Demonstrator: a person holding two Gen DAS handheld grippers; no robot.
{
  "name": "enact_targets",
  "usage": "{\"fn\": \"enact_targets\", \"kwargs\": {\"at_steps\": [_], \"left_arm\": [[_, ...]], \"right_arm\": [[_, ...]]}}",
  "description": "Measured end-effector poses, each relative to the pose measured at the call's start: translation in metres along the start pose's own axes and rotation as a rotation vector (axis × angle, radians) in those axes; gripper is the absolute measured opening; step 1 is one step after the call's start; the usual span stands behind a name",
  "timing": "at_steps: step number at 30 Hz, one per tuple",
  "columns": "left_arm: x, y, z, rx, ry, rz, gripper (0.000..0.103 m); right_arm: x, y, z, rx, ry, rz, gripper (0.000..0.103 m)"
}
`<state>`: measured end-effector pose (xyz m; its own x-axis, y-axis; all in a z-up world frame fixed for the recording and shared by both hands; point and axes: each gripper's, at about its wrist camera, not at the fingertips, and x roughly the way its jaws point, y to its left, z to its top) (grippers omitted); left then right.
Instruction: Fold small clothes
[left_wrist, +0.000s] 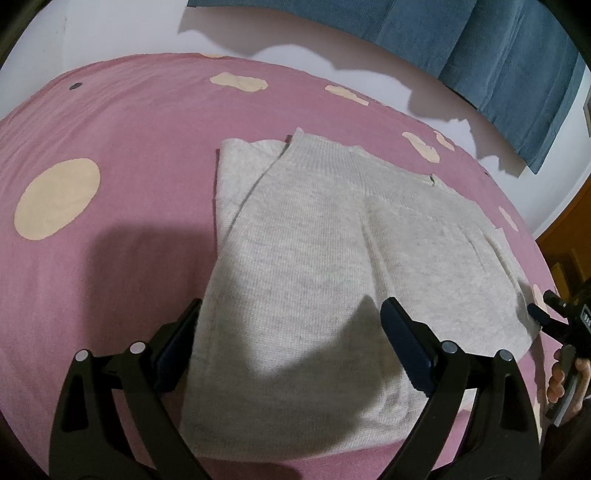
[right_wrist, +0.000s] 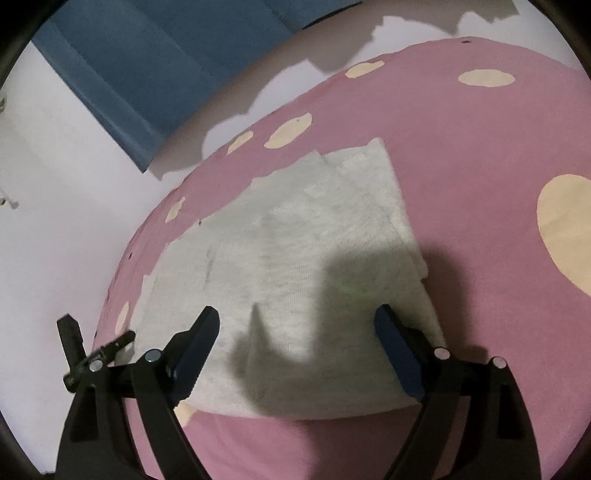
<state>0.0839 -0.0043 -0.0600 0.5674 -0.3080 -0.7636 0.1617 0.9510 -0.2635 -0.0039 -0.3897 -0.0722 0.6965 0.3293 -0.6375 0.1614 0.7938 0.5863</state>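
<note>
Left gripper (left_wrist: 288, 343): jaws wide apart, empty, poised over the near hem, likely ready for the next fold.
Right gripper (right_wrist: 297, 347): jaws spread, gripping nothing, above the same near edge.
Garment (left_wrist: 332, 258): one grey knit, flat on the sheet, partly folded; one layer overlaps at its far left.
Sheet (left_wrist: 110, 129): one, pink, spotted.
Curtain (left_wrist: 480, 44): one, blue, beyond.

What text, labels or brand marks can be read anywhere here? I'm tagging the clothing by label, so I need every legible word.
No text can be read in either view.
grey knit garment: no tag or print shows.
pink spotted bedcover: only cream patches, no lettering.
right tongs: a small white mark on the body at the left wrist view's edge, cut off and too blurred to read.
</note>
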Motion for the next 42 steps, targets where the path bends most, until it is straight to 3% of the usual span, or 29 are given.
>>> {"fn": "enact_targets", "kwargs": {"at_steps": [7,18,23,28,31,35,42], "left_arm": [[0.003,-0.002,0.001,0.014,0.011,-0.008,0.101],[0.004,-0.003,0.001,0.013,0.017,-0.009,0.101],[0.005,-0.002,0.001,0.014,0.017,-0.009,0.101],[0.005,-0.001,0.001,0.017,0.02,-0.003,0.101],[0.005,-0.002,0.002,0.017,0.023,-0.001,0.101],[0.006,-0.004,0.001,0.024,0.025,0.007,0.101],[0.006,-0.006,0.001,0.028,0.022,0.012,0.101]], "right_arm": [[0.022,0.047,0.01,-0.059,0.025,0.075,0.085],[0.108,0.127,0.057,-0.121,0.118,0.187,0.085],[0.155,0.146,0.073,-0.115,0.154,0.176,0.085],[0.198,0.139,0.064,-0.069,0.23,0.133,0.086],[0.191,0.141,0.059,-0.096,0.191,0.134,0.085],[0.175,0.142,0.05,-0.07,0.201,0.144,0.085],[0.131,0.141,0.009,-0.096,0.178,0.152,0.085]]}}
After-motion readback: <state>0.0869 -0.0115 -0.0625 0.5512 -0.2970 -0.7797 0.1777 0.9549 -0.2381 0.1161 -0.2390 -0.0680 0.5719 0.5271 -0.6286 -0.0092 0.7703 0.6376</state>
